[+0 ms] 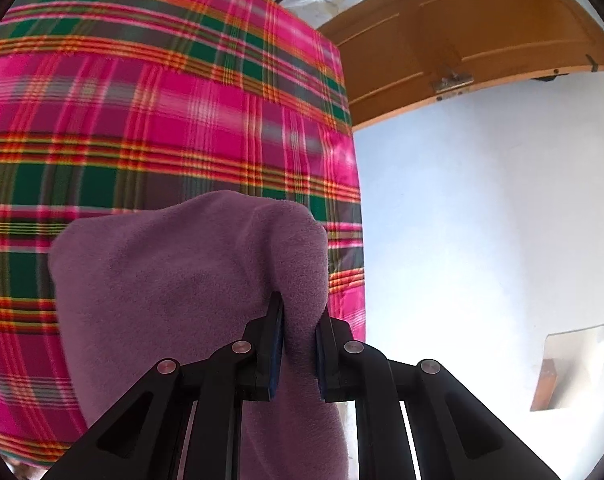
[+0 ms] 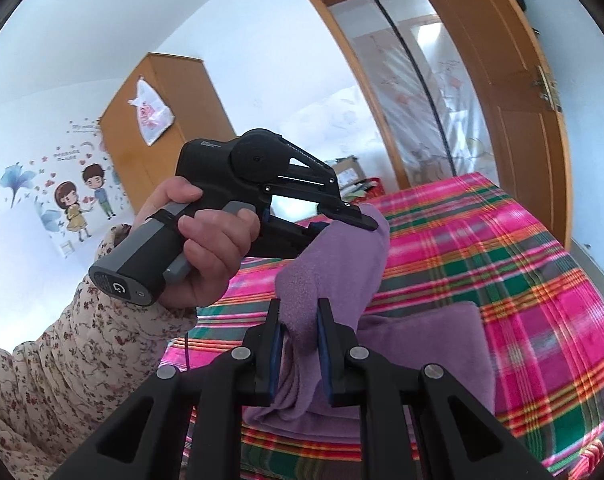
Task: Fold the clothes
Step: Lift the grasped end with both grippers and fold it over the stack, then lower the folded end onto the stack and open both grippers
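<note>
Pink plaid bedspread (image 2: 502, 264) covers the bed, with white walls and a wooden door (image 2: 514, 112) behind it.

Both grippers pinch a purple fleece garment (image 2: 342, 264) and hold part of it up above the bed; the rest lies folded on the spread at the near right. Seen from the right wrist, the right gripper (image 2: 300, 320) has its two fingers closed onto a bunched edge of the fleece, while a hand (image 2: 210, 256) in a floral sleeve (image 2: 62, 360) holds the left gripper (image 2: 362, 220) just beyond it, clamped on another part of the same edge. From the left wrist, the left gripper (image 1: 300, 320) grips the fleece (image 1: 182, 288), which drapes down over its near fingers. On the far left stand a wooden wardrobe (image 2: 162, 120) and cartoon wall stickers (image 2: 78, 200).
</note>
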Tool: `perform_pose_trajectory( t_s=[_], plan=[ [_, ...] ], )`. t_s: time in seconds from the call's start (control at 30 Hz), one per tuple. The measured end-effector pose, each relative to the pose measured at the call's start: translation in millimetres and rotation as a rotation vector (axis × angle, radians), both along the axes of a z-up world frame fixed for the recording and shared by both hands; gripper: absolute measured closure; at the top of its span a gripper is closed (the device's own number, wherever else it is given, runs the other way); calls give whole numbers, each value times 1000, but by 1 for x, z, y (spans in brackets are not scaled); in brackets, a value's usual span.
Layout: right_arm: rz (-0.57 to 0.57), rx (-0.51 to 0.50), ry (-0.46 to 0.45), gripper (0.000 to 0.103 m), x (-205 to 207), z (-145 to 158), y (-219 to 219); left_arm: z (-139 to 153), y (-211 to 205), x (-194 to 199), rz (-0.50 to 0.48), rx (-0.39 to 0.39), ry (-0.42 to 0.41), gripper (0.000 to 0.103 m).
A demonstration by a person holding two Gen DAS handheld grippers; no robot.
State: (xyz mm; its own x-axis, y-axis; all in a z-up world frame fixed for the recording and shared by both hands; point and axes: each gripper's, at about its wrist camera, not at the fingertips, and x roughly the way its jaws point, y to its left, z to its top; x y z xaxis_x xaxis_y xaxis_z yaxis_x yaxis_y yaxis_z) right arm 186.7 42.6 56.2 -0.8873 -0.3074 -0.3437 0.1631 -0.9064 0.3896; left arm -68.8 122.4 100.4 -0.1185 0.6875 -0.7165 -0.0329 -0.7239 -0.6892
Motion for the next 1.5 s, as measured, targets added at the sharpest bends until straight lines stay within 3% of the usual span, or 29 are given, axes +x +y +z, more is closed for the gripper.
perform_pose_trajectory(
  t_s=[0.77, 1.17, 1.37, 1.5],
  plan=[
    [-136, -66, -142, 87, 4, -53, 61, -63, 66, -19, -79, -124, -80, 89],
    [-175, -74, -211, 87, 3, -70, 71, -79, 76, -22, -100, -104, -105, 78],
    [-186, -89, -239, 85, 4, -76, 74, -78, 70, -21, -99, -51, -129, 75],
    [-191, -102, -256, 82, 5, -81, 77, -69, 58, -10, -98, -21, -89, 75]
  ],
)
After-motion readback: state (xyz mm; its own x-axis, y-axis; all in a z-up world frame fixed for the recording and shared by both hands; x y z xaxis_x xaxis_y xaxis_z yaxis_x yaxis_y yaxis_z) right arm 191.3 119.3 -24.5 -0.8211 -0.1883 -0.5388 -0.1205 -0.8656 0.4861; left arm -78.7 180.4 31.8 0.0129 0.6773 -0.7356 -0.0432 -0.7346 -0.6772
